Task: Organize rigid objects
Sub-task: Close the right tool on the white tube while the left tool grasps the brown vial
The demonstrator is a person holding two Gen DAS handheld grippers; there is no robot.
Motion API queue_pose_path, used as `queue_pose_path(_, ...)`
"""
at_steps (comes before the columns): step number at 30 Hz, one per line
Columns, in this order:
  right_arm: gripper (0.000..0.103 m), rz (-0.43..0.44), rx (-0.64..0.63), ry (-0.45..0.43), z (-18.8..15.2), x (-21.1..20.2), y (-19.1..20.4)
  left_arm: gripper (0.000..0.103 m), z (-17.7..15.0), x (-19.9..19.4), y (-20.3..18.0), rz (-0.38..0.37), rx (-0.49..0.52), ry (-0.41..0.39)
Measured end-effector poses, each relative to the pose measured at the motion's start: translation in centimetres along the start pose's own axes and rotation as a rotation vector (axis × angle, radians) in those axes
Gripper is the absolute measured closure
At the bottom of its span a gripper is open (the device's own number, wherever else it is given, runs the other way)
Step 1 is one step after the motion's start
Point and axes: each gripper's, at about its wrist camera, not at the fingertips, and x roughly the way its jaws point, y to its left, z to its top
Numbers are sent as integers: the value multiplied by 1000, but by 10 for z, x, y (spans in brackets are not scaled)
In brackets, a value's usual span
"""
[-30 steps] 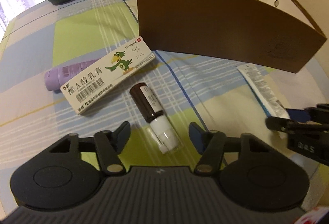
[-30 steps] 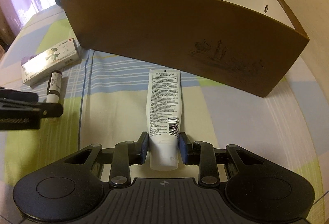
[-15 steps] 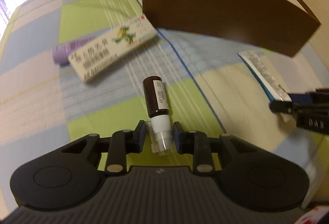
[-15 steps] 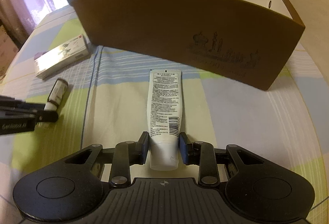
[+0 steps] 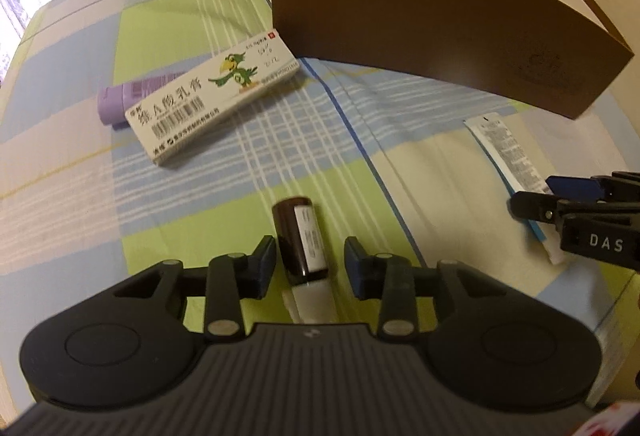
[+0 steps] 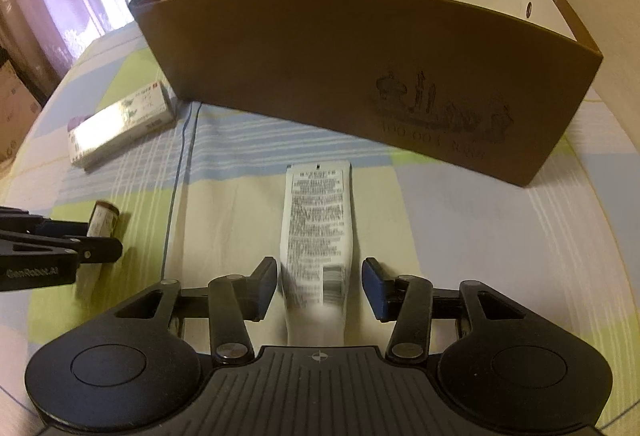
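At lower centre, the left tongs (image 5: 310,262) are opening around the brown vial (image 5: 302,242), pads clear; the right tongs (image 6: 319,290) are opening off the white tube (image 6: 316,232). Both lie short of the brown organizer box (image 6: 360,76) above; the round vial could roll across the checked surface (image 5: 180,196).

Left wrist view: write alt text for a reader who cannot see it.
The left gripper, jaws opening, straddles a brown vial lying on a checked cloth. Beyond lie a parrot-printed carton, a purple tube and a brown box.
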Motion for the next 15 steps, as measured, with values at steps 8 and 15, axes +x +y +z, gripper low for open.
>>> queue_pose_path(8, 67, -17, -53, 2, -1, 3, 8, 83, 3, 4, -6, 33, -3, 24)
queue_pose_path(15, 67, 14, -56, 11, -3, -2, 6, 84, 2, -1, -9, 40, -2, 16)
